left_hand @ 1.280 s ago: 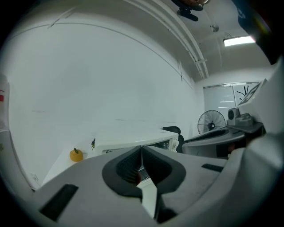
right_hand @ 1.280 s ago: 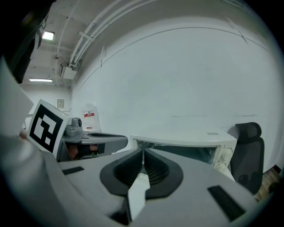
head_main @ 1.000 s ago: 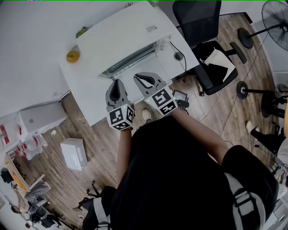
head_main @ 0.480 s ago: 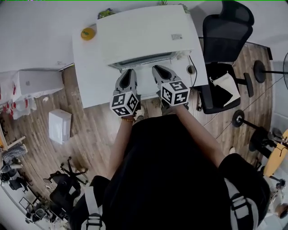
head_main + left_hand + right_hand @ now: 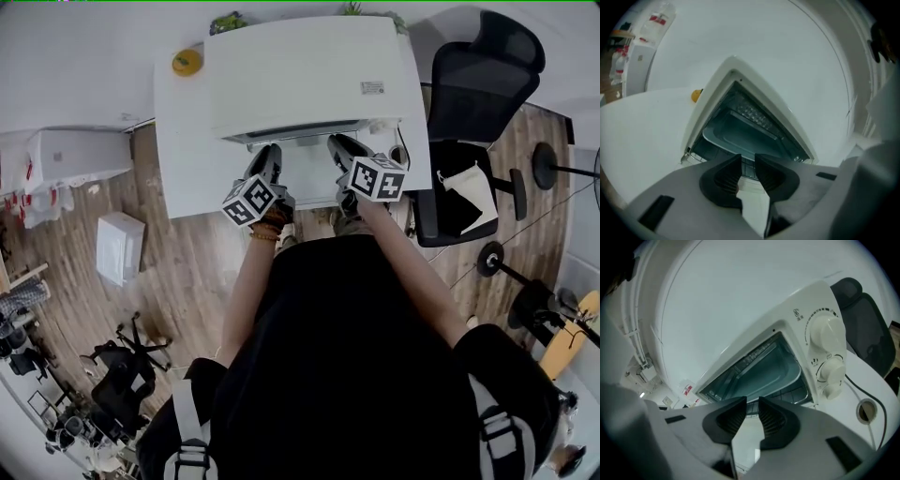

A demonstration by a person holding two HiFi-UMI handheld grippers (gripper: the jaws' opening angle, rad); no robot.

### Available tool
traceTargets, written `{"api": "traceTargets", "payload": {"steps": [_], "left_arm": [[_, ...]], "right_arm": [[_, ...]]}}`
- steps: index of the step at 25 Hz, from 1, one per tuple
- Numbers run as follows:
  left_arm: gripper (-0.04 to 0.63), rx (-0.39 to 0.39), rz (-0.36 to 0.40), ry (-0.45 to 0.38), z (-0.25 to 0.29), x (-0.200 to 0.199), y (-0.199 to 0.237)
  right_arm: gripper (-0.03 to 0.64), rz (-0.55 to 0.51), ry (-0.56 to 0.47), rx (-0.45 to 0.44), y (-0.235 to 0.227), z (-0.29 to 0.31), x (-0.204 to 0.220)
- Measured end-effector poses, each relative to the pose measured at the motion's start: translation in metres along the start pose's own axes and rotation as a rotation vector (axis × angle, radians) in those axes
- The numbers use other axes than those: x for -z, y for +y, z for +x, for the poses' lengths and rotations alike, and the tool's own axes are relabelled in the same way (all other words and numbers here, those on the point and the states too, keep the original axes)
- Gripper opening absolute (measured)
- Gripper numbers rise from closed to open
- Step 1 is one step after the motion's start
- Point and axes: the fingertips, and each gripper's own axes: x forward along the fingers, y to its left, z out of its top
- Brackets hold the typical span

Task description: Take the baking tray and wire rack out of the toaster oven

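A white toaster oven point(image 5: 300, 70) stands on a white table point(image 5: 183, 159) with its door point(image 5: 307, 175) folded down. Inside, the grey baking tray point(image 5: 740, 136) point(image 5: 764, 367) rests on the wire rack point(image 5: 746, 165) point(image 5: 799, 393), whose front bars show just under it. My left gripper point(image 5: 270, 156) point(image 5: 747, 158) and right gripper point(image 5: 337, 145) point(image 5: 752, 402) hover side by side over the door, pointing into the opening, short of the tray. The jaws of both have just been opening. Each shows a narrow gap with nothing between the pads.
The oven's knobs point(image 5: 828, 332) are on its right side, and a cable runs past a desk grommet point(image 5: 866, 411). A yellow object point(image 5: 187, 62) lies at the table's back left. A black office chair point(image 5: 473, 84) stands to the right, a white box point(image 5: 118, 246) on the floor to the left.
Both grippers have moved forward and down toward the oven's mouth and rolled at the wrist. Their marker cubes now sit at the table's front edge.
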Motion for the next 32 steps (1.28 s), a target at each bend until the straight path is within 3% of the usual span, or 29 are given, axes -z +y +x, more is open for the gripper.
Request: {"api": "traceTargets", "payload": {"steps": [3, 10, 12, 16, 21, 32], "left_arm": [[0.118, 0.036, -0.145, 0.012, 0.011, 0.007, 0.004], [0.141, 0.118, -0.405, -0.087, 0.029, -0.001, 0.012], [0.141, 0.108, -0.403, -0.092, 0.037, -0.003, 0.015], [0.144, 0.026, -0.321, -0.085, 0.047, -0.007, 0.02], [0.143, 0.041, -0.369, -0.09, 0.051, -0.01, 0.021], [0.127, 0.067, -0.466, -0.109, 0.054, -0.009, 0.024]], "right_arm": [[0.182, 0.114, 0.033, -0.028, -0.012, 0.006, 0.005], [0.193, 0.32, -0.04, -0.095, -0.028, 0.014, -0.017], [0.193, 0.357, -0.051, -0.083, -0.039, 0.019, -0.021], [0.199, 0.438, -0.073, -0.076, -0.055, 0.027, -0.026], [0.132, 0.426, -0.121, -0.091, -0.048, 0.03, -0.034], [0.118, 0.461, -0.117, -0.127, -0.049, 0.03, -0.035]]}}
